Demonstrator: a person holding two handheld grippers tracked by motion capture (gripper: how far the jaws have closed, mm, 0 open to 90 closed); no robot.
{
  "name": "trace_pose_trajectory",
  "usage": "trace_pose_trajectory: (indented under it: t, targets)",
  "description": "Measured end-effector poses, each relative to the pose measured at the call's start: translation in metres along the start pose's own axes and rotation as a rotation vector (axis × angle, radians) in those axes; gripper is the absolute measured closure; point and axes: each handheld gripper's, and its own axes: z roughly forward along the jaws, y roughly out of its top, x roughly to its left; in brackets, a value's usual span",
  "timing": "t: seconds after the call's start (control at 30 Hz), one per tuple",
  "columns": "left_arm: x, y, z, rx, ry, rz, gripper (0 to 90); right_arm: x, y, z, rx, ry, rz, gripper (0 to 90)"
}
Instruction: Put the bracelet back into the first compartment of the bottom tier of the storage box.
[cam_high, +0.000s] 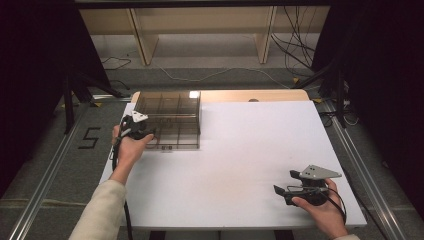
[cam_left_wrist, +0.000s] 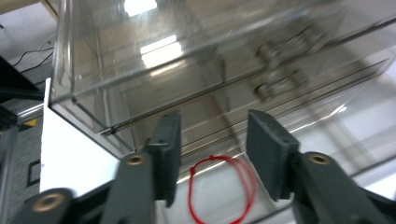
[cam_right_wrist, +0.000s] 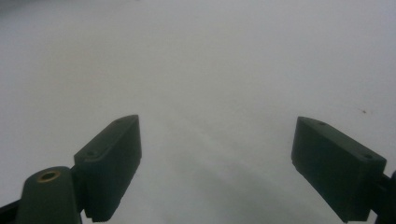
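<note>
Your left gripper (cam_left_wrist: 212, 154) hangs with jaws parted and empty over the red string loop (cam_left_wrist: 222, 189), lying inside the clear box (cam_high: 170, 120) at the table's (cam_high: 240, 150) far-left corner (right gripper (cam_right_wrist: 215, 163) wide open, idle); lift straight clear without snagging it

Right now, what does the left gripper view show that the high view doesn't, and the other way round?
Left gripper view alone: a red string loop lying beneath the left gripper, whose jaws stand apart with nothing pressed between them.

High view alone: the right gripper open, low over the white table near its right front corner, and the floor with cables beyond.

Both: the clear plastic box with its inner dividers, at the table's far left, with the left gripper right at it.
</note>
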Motion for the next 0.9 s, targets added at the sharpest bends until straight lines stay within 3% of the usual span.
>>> trace_pose_trajectory:
  t: [0.23,0.43,0.7,0.9]
  targets:
    - [-0.014,0.007,-0.017,-0.037,-0.076,-0.058,34.9,0.001,0.000,0.000,0.003,0.003,0.004,16.7]
    - [-0.042,0.001,-0.031,-0.055,-0.224,-0.049,27.4,0.001,0.000,0.000,-0.002,0.005,0.000,16.7]
    - [-0.093,-0.030,-0.054,-0.098,-0.419,-0.013,26.9,0.003,0.001,0.000,0.005,0.007,-0.001,16.7]
    - [-0.137,-0.056,-0.070,-0.088,-0.522,0.074,25.0,0.003,0.001,0.000,0.005,0.009,-0.006,16.6]
